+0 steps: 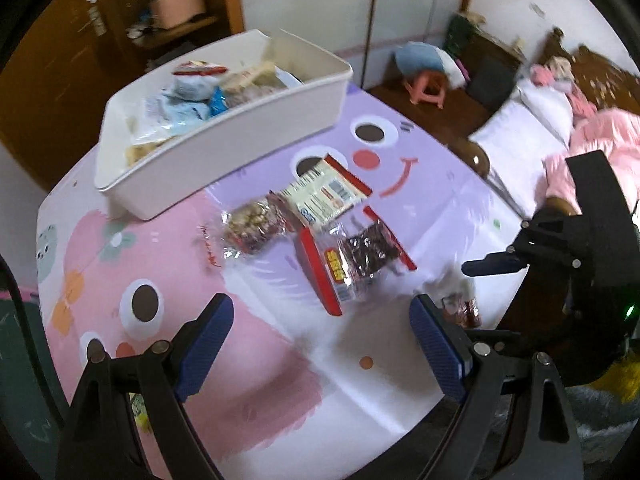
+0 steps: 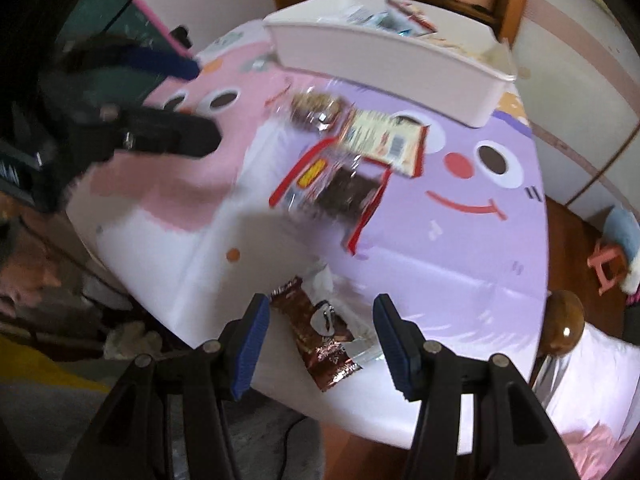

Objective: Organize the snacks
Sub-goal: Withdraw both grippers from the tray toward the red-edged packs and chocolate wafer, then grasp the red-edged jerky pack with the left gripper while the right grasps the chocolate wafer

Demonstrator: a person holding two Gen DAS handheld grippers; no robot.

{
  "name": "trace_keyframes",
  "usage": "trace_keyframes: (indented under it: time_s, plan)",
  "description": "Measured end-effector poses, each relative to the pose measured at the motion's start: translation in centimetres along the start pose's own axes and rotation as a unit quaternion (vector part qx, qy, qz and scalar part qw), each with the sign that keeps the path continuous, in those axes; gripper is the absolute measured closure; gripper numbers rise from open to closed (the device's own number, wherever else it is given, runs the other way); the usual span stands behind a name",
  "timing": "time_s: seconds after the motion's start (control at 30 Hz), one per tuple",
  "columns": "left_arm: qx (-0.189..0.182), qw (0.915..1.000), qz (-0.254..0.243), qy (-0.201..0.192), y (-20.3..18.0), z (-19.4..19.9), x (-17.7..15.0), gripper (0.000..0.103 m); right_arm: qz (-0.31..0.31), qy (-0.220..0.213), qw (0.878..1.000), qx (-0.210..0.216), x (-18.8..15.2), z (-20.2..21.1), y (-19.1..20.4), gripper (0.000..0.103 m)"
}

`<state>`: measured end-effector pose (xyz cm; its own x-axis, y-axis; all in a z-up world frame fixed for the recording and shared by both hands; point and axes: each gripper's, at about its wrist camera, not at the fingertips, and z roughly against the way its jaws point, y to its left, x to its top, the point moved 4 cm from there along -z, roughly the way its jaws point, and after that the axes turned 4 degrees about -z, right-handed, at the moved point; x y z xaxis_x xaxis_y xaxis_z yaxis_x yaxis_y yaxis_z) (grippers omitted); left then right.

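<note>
A white bin (image 1: 240, 136) holding several snack packs stands at the far side of the table; it also shows in the right wrist view (image 2: 384, 56). Three packs lie in the middle: a clear bag of nuts (image 1: 252, 226), a cream pack with red edges (image 1: 324, 196) and a red-edged pack of dark snacks (image 1: 356, 264). A brown wrapper (image 2: 320, 340) lies near the table's front edge, between the open fingers of my right gripper (image 2: 320, 320). My left gripper (image 1: 320, 320) is open and empty above the table, short of the red-edged pack.
The table wears a pink and purple cartoon cover (image 1: 424, 216). A bed with pink bedding (image 1: 592, 132) and a pink stool (image 1: 426, 88) stand beyond it. A wooden chair knob (image 2: 564, 320) sits at the table's right edge. A wooden shelf (image 1: 168, 8) stands behind the bin.
</note>
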<state>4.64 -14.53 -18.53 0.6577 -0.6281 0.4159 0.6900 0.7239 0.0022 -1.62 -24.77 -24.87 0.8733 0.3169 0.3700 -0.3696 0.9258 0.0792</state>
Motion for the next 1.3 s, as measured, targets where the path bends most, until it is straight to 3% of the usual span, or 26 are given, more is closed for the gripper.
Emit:
trace_keyframes:
  time_s: [0.27, 0.37, 0.6, 0.87, 1.03, 1.17, 1.3]
  plan:
    - [-0.016, 0.9975, -0.066, 0.02, -1.1, -2.7, 1.0, 0.014, 0.068, 0.011, 0.998, -0.016, -1.0, -3.5, 1.6, 0.049]
    - [-0.019, 0.9952, -0.091, 0.028, -1.8, -4.0, 1.8, 0.014, 0.058, 0.01, 0.998, -0.012, -0.7, -3.3, 1.2, 0.064]
    - [-0.017, 0.984, -0.168, 0.056, -4.0, -7.8, 3.5, 0.014, -0.032, 0.015, 0.999, 0.004, -0.9, -2.6, -2.5, 0.066]
    - [-0.035, 0.9674, -0.229, 0.102, -5.6, -11.6, 4.8, 0.014, -0.124, 0.012, 0.992, 0.009, -1.6, -1.8, -6.3, 0.067]
    - [-0.049, 0.9574, -0.25, 0.136, -6.0, -13.3, 5.1, 0.028, -0.15, 0.008, 0.989, 0.012, -1.3, -1.9, -7.3, 0.067]
    - [-0.069, 0.9606, -0.23, 0.141, -5.9, -13.5, 5.3, 0.042, -0.165, 0.004, 0.986, 0.014, -1.2, -2.1, -7.6, 0.067]
    - [-0.066, 0.9673, -0.206, 0.133, -5.6, -13.3, 5.3, 0.047, -0.175, 0.002, 0.984, 0.016, -1.8, -1.8, -7.8, 0.067]
